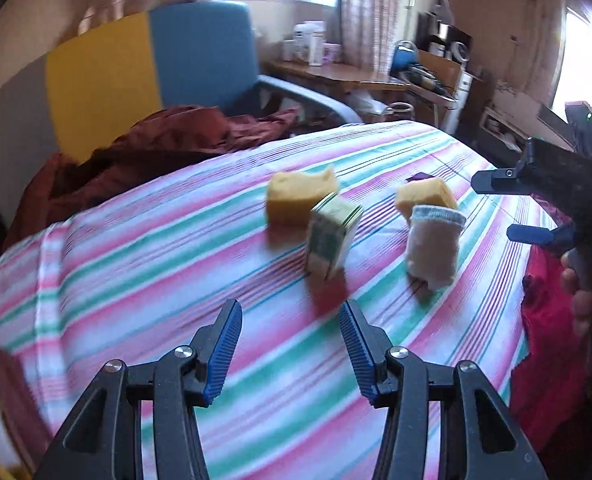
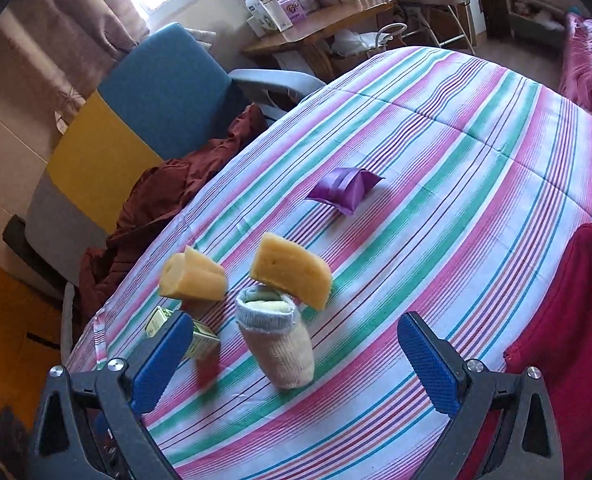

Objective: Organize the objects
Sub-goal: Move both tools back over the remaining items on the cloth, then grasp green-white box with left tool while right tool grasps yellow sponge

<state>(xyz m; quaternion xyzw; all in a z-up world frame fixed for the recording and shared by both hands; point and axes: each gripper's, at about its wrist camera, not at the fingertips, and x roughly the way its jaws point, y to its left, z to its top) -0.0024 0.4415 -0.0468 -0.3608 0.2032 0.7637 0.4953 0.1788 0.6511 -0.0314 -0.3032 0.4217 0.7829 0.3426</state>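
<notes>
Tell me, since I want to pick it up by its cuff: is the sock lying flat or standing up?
Standing up. The sock sits on its closed end on the striped bedspread, its blue-rimmed cuff facing upward and gaping open.

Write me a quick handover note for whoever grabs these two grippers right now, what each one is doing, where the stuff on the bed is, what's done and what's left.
Left gripper: open, empty, aimed at the green-and-white carton.
Right gripper: open, empty, with the rolled sock just ahead between its fingers, not gripped.
On the striped bedspread: two yellow sponges behind the carton and sock, which are close together; the purple pouch lies farther back, alone.
Done: nothing visibly sorted yet; all five items are loose.
Left: pick up and group every item. Probably sock with right, carton with left.
</notes>
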